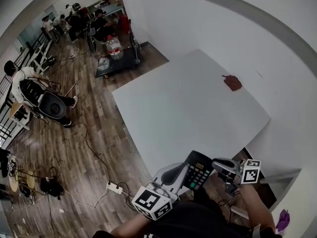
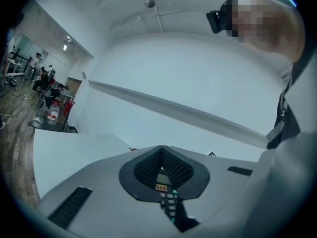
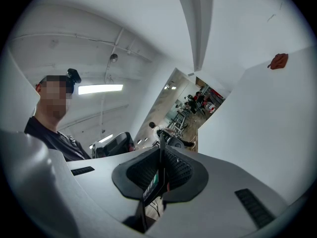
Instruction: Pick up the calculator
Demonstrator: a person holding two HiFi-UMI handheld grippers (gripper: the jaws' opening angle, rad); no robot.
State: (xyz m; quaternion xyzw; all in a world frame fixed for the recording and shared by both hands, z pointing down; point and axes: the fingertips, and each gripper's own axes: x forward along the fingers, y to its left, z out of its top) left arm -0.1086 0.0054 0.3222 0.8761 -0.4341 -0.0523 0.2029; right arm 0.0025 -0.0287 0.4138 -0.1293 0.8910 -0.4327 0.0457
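Observation:
The black calculator [image 1: 197,169] with grey and green keys is held in the air just off the near edge of the white table [image 1: 188,103]. My left gripper [image 1: 186,172] is shut on its left side; the keys [image 2: 169,203] show between its jaws. My right gripper [image 1: 218,165] is shut on the calculator's right side. In the right gripper view the calculator [image 3: 154,179] appears edge-on, pinched between the ribbed pads [image 3: 179,168].
A small reddish-brown object [image 1: 232,82] lies at the table's far right, beside the white wall. Wooden floor to the left carries cables and a power strip [image 1: 115,187]. A cart with a water bottle [image 1: 114,47] and several people are far back.

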